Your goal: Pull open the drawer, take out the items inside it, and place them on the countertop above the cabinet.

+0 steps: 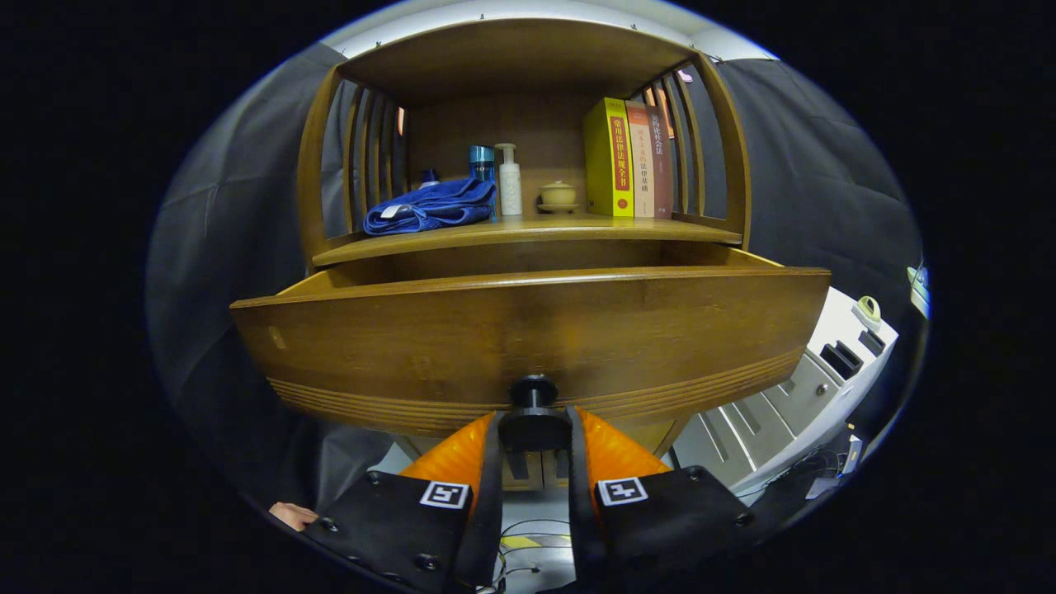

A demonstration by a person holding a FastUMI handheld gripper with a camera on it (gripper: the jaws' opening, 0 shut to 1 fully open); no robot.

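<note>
The gripper was positioned at the front of the wooden drawer, with both orange fingers closed against the sides of the black round knob mounted low on the drawer face. The knob sat squarely between the fingertips, and the black pads appeared to press on it from either side.

The drawer stood pulled out from the cabinet, its front panel well forward of the shelf edge. Its interior was hidden behind the front panel from this angle, so any contents could not be determined.

Above the drawer, the counter carried several things. A folded blue towel lay toward the left side. Just behind and beside it stood a blue bottle and a white pump bottle, close together. A small tan lidded pot sat near the middle. To the right of it, a yellow book stood upright, with two darker books touching it against the slatted side rail.

Beyond the drawer's right end, lower down, a white unit with drawers was visible. Cables lay on the floor beneath the fingers.
</note>
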